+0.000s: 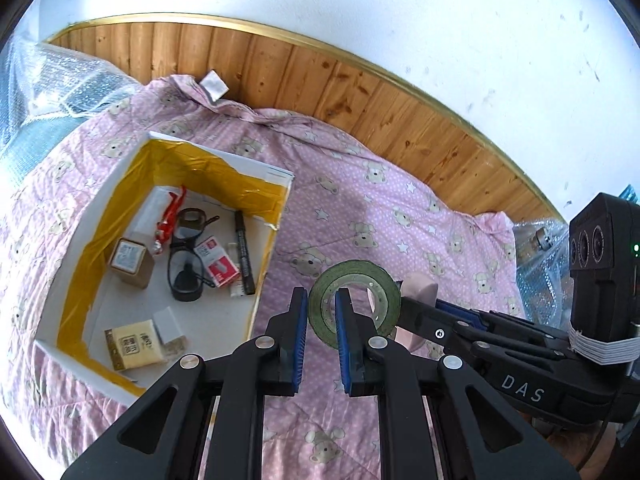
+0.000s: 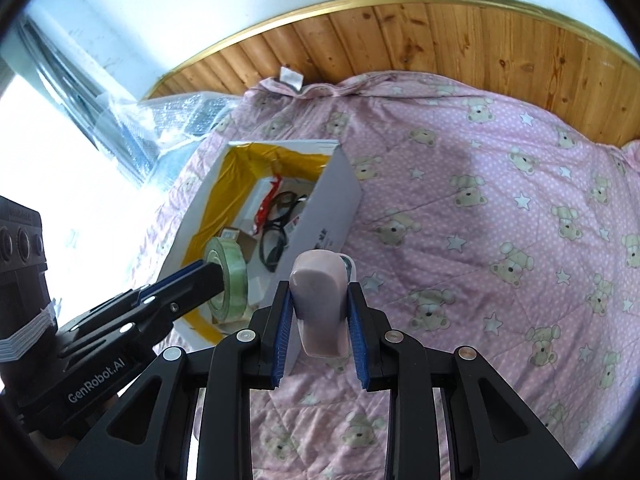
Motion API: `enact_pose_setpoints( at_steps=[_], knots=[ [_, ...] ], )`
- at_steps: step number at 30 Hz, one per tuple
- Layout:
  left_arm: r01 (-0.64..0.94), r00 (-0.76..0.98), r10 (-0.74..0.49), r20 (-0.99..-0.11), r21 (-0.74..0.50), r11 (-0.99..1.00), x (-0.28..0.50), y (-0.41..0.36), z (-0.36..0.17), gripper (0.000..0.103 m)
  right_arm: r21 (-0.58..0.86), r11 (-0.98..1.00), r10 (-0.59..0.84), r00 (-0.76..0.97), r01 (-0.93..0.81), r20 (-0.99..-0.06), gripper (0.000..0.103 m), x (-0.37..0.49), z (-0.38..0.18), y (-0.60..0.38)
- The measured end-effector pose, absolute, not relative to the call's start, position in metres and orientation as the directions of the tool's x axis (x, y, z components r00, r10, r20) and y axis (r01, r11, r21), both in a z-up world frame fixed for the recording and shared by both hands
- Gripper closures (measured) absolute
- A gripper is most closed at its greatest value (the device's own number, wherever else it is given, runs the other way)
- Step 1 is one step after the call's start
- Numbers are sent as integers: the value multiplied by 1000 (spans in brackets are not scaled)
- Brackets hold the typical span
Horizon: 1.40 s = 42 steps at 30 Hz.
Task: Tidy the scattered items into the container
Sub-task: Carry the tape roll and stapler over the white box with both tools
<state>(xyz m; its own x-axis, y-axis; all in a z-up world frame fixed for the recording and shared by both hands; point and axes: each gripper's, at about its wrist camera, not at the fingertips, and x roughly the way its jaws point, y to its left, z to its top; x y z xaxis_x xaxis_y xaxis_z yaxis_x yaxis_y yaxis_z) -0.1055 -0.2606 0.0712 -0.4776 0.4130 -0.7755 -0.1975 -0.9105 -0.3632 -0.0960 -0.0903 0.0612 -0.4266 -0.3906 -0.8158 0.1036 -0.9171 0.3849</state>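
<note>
Pink bedspread [image 2: 500, 184] looks bare. Box [image 1: 264, 280] holds most items. Left gripper [image 1: 322, 312] grips tape roll [image 1: 354, 302], right gripper [image 2: 318, 312] clamps pink object [image 2: 318, 300]; both undeposited.

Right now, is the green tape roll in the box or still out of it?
Out. The green tape roll is clamped in the left gripper, held above the pink bedspread beside the box.

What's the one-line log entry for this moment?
left claw: shut on green tape roll | right claw: shut on pink object | both: raised beside box | quilt: no loose items seen
</note>
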Motion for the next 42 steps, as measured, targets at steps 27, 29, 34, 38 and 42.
enact_pose_setpoints(
  at_steps=[27, 29, 34, 38, 42],
  knots=[
    [-53, -539, 382, -750, -423, -905, -83, -369, 71, 88, 338, -908, -412, -381, 246, -828, 75, -90, 75, -196],
    [-35, -543, 376, -751, -427, -904, -85, -378, 70, 88, 337, -907, -413, -377, 253, -829, 75, -92, 75, -202],
    [5, -547, 360, -756, -433, -901, -89, -399, 64, 88, 335, -903, -418, -368, 270, -830, 75, -97, 74, -216],
    [30, -546, 351, -761, -436, -900, -93, -410, 58, 88, 335, -900, -422, -358, 279, -833, 75, -102, 72, -224],
    [44, -540, 348, -766, -438, -898, -99, -418, 52, 88, 336, -897, -424, -346, 287, -837, 75, -107, 68, -230]
  ],
)
